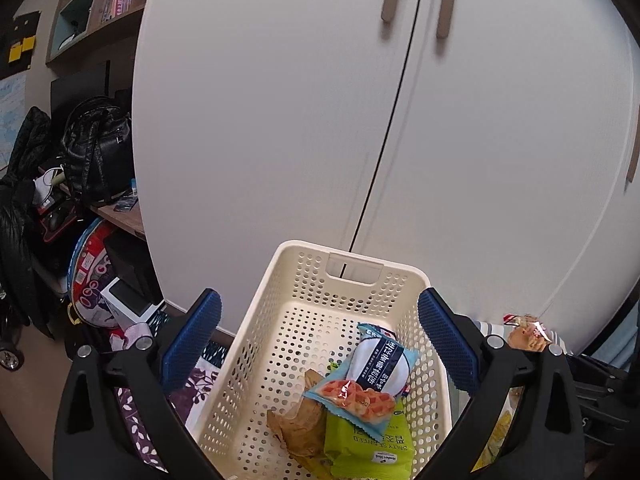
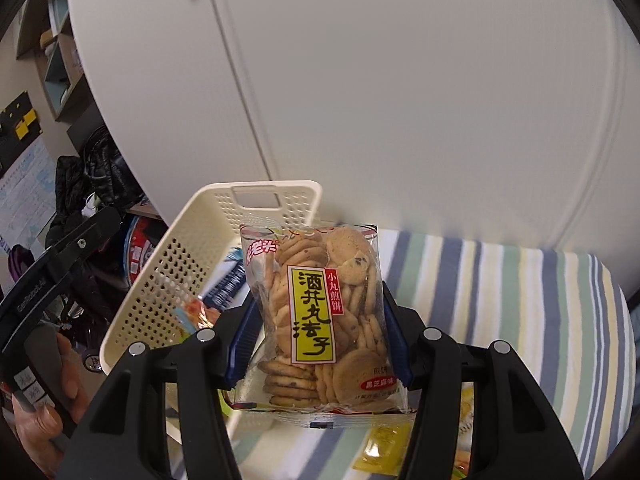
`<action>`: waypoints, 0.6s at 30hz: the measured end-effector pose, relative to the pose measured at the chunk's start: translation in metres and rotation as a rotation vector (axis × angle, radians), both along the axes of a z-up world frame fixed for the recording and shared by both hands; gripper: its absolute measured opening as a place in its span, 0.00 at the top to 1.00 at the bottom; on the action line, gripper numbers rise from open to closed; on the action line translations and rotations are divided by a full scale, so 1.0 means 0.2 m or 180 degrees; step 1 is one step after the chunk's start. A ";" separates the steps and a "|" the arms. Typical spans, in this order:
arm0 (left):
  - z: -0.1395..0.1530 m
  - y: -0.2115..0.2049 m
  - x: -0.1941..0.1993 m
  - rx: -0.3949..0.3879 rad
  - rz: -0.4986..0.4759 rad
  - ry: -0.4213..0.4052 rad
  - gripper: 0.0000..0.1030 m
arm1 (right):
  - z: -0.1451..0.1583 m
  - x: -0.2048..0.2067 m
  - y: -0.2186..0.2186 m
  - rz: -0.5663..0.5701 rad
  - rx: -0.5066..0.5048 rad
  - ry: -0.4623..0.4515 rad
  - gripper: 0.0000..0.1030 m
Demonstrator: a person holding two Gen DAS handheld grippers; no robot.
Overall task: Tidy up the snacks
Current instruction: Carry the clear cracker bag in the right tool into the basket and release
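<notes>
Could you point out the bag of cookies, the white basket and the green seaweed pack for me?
bag of cookies [image 2: 316, 316]: right wrist view, on its yellow label.
white basket [image 1: 280, 344]: left wrist view, on its perforated left wall.
green seaweed pack [image 1: 372, 450]: left wrist view, on its printed front, inside the basket.

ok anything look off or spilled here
Nothing spilled or torn. The basket holds its packets in a loose, overlapping heap, and a yellow packet lies outside it on the striped sheet. The right tongs hold the cookie bag upright, intact.
</notes>
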State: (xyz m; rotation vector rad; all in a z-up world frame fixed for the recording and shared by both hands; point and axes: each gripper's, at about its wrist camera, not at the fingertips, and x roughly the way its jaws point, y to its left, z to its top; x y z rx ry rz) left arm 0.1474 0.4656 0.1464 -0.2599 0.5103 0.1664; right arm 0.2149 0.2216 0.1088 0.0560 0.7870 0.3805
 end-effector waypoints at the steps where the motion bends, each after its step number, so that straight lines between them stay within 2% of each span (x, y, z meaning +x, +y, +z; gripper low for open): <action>1: 0.01 0.02 -0.01 0.0000 0.0033 -0.0015 0.03 | 0.01 0.01 0.04 0.0036 0.0002 -0.0003 0.47; 8: 0.04 0.18 -0.09 -0.0002 0.0394 -0.0039 0.03 | 0.04 0.12 0.24 0.0149 0.0035 0.0016 0.47; 11: 0.04 0.21 -0.09 -0.0078 0.0387 -0.0067 0.03 | 0.03 0.19 0.32 0.0187 0.0063 0.0057 0.46; 18: 0.02 0.19 -0.08 -0.0044 0.0332 -0.0037 0.03 | -0.01 0.26 0.40 0.0219 0.0112 0.0191 0.43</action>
